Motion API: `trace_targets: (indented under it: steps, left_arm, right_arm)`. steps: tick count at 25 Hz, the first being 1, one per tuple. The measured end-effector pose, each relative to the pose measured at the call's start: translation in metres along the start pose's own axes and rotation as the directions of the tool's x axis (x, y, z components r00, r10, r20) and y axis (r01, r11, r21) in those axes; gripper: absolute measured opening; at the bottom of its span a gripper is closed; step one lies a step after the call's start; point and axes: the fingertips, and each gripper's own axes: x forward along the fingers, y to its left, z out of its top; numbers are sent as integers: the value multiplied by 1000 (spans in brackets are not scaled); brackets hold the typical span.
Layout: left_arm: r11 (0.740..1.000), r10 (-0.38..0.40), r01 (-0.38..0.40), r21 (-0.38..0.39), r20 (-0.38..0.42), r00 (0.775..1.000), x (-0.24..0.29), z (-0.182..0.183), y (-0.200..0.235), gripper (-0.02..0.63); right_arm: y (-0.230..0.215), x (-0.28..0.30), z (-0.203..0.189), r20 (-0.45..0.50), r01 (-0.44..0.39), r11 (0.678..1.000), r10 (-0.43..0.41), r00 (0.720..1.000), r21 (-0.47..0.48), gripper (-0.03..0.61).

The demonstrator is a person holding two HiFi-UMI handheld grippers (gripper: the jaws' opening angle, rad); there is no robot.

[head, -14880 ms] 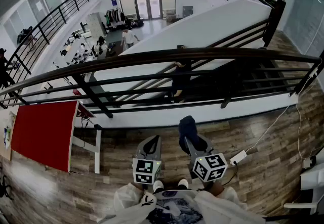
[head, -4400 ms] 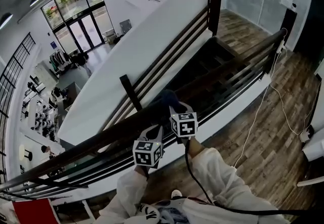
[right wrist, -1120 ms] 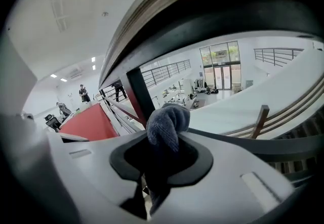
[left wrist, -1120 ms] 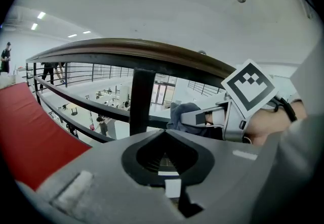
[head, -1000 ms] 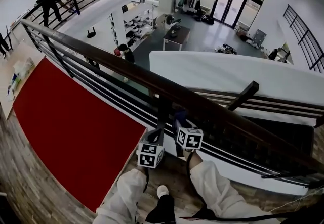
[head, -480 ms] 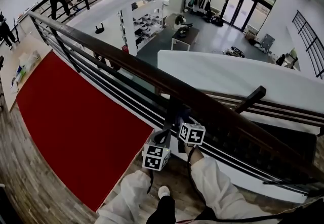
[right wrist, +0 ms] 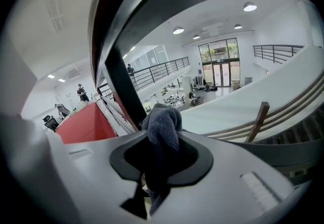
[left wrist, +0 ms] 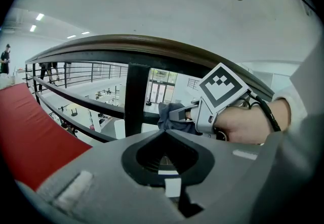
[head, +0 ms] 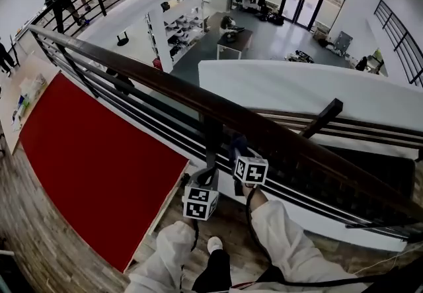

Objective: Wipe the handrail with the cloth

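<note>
Step in hand: wiping, judged mid-pass. Right gripper (left wrist: 178, 115) clamped on cloth (right wrist: 162, 119), which sits under handrail (head: 152, 80), just beside post (head: 213, 136) — contact with either unclear. Left gripper (head: 209, 174) low, jaws together, empty. Next move calls for lifting cloth onto handrail, then sliding along it. Handrail's right end cut off in head view

Between the jaws of the right gripper (right wrist: 161, 163) we see a soft, nubbly, dark-grey cloth (right wrist: 162, 122); the gripper's shell looks like matt grey plastic. Above the jaws, the handrail (head: 198, 96) is smooth dark wood with a slight sheen, over a matt black metal post (left wrist: 136, 96).
</note>
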Motion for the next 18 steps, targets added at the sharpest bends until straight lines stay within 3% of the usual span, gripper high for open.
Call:
trace_targets:
  steps: [18]
  left_arm:
    - [990,-111,114,79,-45,993,22,-9,-122,3]
  right_arm:
    - [-115,-88,-26,15,99,994,-99,995,48,80]
